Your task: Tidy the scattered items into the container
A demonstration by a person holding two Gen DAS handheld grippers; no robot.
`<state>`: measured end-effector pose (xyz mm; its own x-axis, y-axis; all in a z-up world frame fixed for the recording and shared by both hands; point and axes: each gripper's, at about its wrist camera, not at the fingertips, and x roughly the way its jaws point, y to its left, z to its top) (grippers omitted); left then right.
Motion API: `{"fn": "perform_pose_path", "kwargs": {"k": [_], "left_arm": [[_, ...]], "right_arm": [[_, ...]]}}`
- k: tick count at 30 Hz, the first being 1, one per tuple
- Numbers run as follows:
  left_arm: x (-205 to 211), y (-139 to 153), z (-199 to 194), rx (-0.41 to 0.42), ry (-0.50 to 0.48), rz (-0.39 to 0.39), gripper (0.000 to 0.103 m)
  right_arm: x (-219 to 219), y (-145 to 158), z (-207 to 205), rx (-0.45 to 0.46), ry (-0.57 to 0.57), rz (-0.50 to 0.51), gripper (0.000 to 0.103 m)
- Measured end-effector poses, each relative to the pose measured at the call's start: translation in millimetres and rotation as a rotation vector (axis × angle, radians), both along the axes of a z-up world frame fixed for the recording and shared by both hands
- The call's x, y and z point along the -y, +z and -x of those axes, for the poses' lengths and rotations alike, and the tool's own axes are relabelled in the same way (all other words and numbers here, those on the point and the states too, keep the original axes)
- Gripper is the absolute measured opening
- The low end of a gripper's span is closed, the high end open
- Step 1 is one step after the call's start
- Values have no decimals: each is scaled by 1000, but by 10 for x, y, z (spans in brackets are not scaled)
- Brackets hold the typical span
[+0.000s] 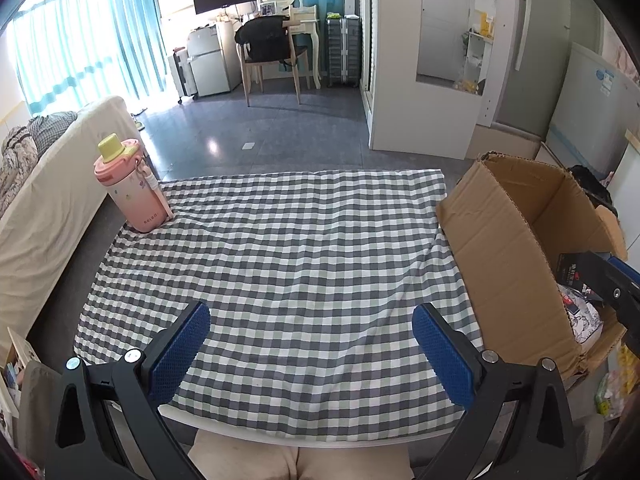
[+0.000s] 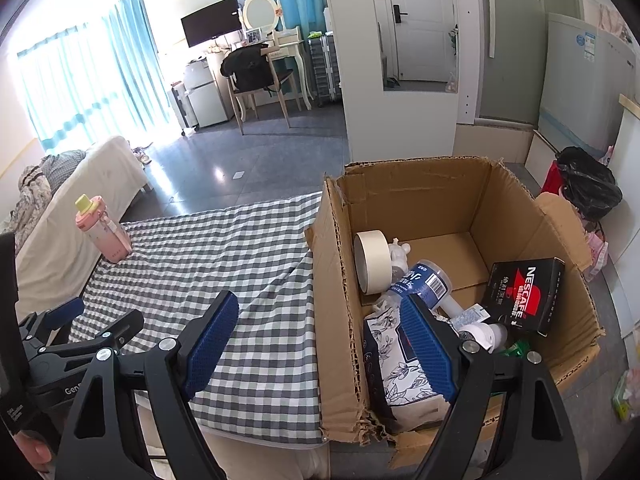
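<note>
One bottle [image 1: 132, 186], one box [image 2: 432, 208].

Checked cloth [image 1: 280, 248] covers table; bottle [image 1: 130, 188] upright on far left corner; cardboard box [image 2: 440, 200] stands at cloth's right edge; inside box: tape roll [image 2: 372, 260] by left wall, coffee box [image 2: 524, 294] right, plastic bottle [image 2: 424, 282] between, patterned pack [image 2: 400, 368] nearest

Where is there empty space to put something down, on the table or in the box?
The checked tablecloth is bare between the pink water bottle and the brown cardboard box. Inside the box, only the far floor behind the black Nescafe carton is free; its near half is crowded.
</note>
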<state>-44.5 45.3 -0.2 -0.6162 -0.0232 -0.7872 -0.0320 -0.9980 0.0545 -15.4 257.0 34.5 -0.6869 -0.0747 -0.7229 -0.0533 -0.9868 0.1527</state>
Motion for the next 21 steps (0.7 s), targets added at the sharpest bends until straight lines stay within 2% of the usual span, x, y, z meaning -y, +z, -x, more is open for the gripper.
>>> {"fn": "perform_pose_path", "kwargs": {"k": [15, 19, 21], "left_arm": [[-4, -15, 20, 5, -4, -9, 103], [-56, 33, -63, -79, -39, 33, 103], [-91, 53, -99, -93, -50, 45, 103]], "right_arm": [[28, -13, 23, 10, -1, -4, 83], [37, -15, 22, 10, 1, -3, 83], [34, -10, 24, 13, -1, -3, 83]]}}
